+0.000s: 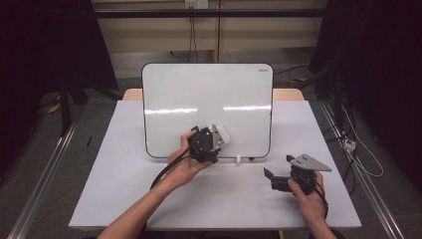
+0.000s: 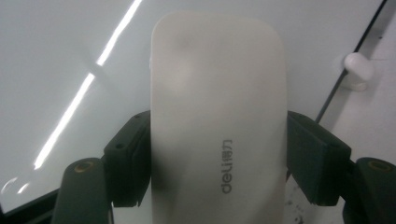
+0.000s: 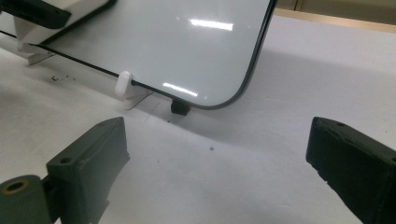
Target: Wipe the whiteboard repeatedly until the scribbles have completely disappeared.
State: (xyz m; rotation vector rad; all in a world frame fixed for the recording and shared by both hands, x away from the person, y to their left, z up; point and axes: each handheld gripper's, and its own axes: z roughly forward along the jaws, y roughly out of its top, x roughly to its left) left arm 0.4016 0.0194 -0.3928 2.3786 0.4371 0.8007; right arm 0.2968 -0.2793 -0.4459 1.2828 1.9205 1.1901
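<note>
A whiteboard (image 1: 199,99) leans upright at the back of the white table (image 1: 109,189). My left gripper (image 1: 214,139) is shut on a white board eraser (image 1: 222,134), holding it against the lower middle of the board. In the left gripper view both black pads clamp the eraser (image 2: 217,121) by its long sides, with the board surface (image 2: 56,56) behind it. My right gripper (image 1: 273,178) rests low over the table at the right, in front of the board's lower right corner. Its jaws stand wide apart with nothing between them, facing the whiteboard (image 3: 177,46).
A small white clip (image 1: 239,159) and a black foot (image 3: 180,107) prop the board's bottom edge. The same clip (image 3: 123,84) stands near the board's lower edge in the right gripper view. Dark stands and cables flank the table; a wooden table edge (image 1: 288,93) lies behind.
</note>
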